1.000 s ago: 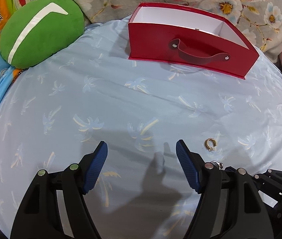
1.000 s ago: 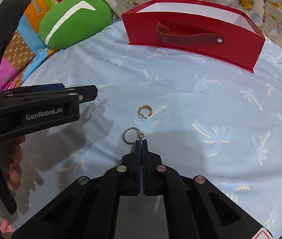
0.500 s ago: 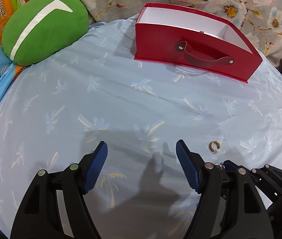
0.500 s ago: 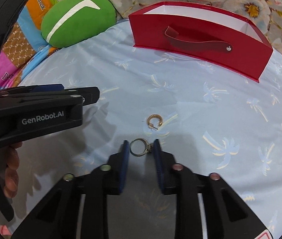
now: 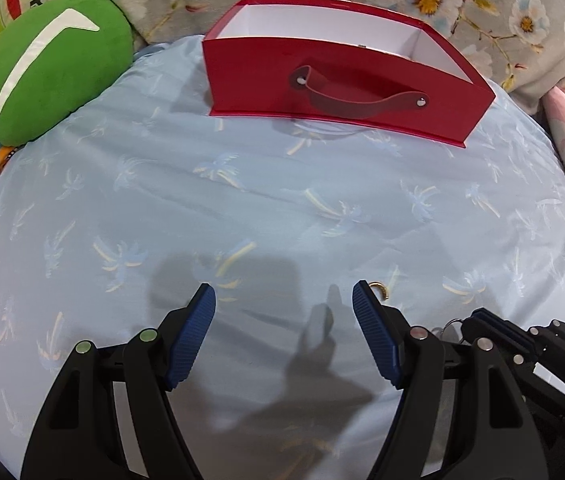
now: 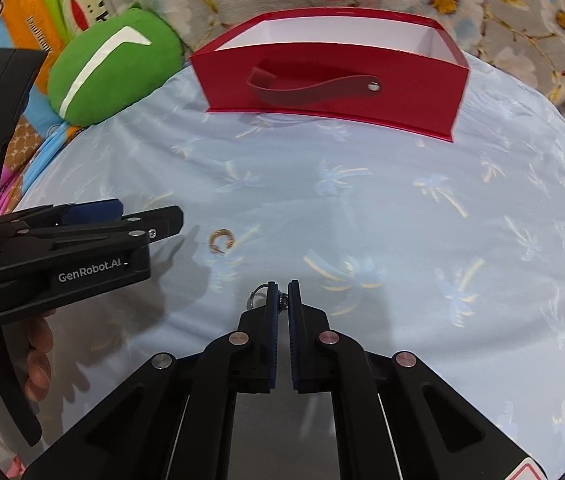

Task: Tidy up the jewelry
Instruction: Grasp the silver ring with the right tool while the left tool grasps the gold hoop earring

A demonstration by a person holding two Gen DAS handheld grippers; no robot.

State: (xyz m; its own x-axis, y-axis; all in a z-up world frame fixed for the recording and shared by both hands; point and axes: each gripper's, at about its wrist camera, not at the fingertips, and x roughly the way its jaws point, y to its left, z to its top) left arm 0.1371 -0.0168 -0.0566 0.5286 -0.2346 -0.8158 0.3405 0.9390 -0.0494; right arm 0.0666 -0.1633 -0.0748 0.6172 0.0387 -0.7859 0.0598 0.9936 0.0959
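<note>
silver ring (image 6: pixel 259 295) pinched over the blue bedsheet (image 6: pixel 362 208)
red box (image 6: pixel 322 80) at the far edge, green cushion (image 6: pixel 110 76) left; gold earring (image 6: pixel 221 240) lies mid-sheet; right gripper (image 6: pixel 281 294) nips the ring; left gripper (image 5: pixel 284 304) gapes empty.

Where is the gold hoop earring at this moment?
The gold hoop earring lies loose on the blue sheet, left of centre in the right wrist view, just beyond the left gripper, well short of the red box.
</note>
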